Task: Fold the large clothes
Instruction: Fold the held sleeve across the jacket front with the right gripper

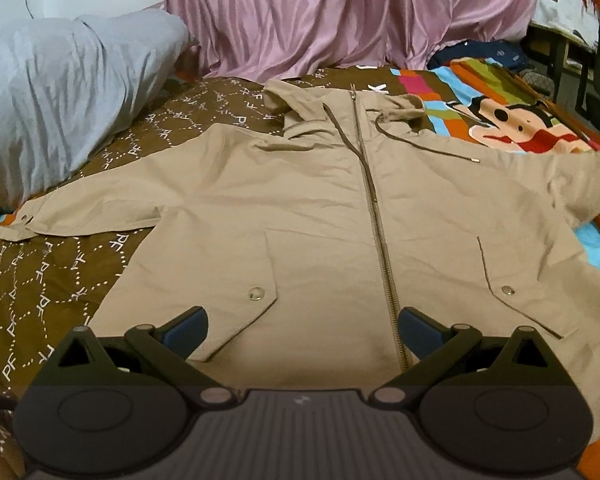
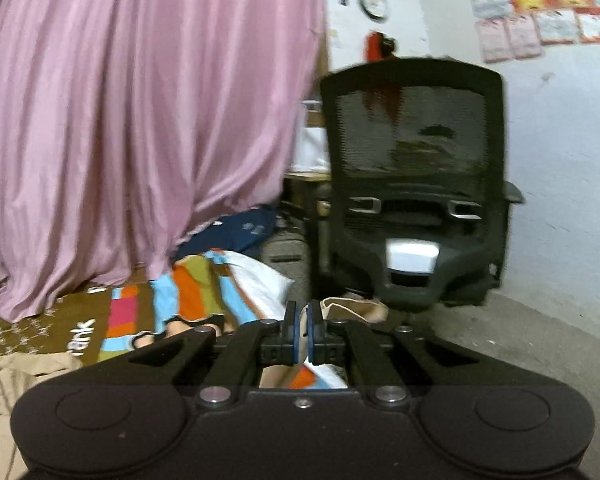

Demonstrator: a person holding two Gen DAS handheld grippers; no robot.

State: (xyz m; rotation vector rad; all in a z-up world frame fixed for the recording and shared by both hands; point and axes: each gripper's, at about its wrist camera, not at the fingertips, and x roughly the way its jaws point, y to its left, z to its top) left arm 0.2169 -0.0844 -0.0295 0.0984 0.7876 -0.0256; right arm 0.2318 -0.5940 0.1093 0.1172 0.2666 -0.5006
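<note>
A beige hooded jacket (image 1: 320, 216) lies flat and zipped, front up, on the bed, with its hood at the far end and its left sleeve spread to the left. Its right sleeve (image 1: 592, 176) rises off the bed toward the right edge. My left gripper (image 1: 302, 330) is open and empty just above the jacket's hem, its blue pads either side of the zipper. My right gripper (image 2: 303, 330) is shut, with a strip of beige cloth (image 2: 356, 308) beside its tips; whether it pinches the sleeve cannot be told. A corner of the jacket (image 2: 16, 364) shows at lower left.
The bed has a brown patterned cover (image 1: 60, 276) and a colourful cartoon blanket (image 1: 512, 112). A grey pillow (image 1: 60, 96) lies at far left. A pink curtain (image 1: 340, 16) hangs behind. A black mesh office chair (image 2: 416, 184) stands by the bed's right side.
</note>
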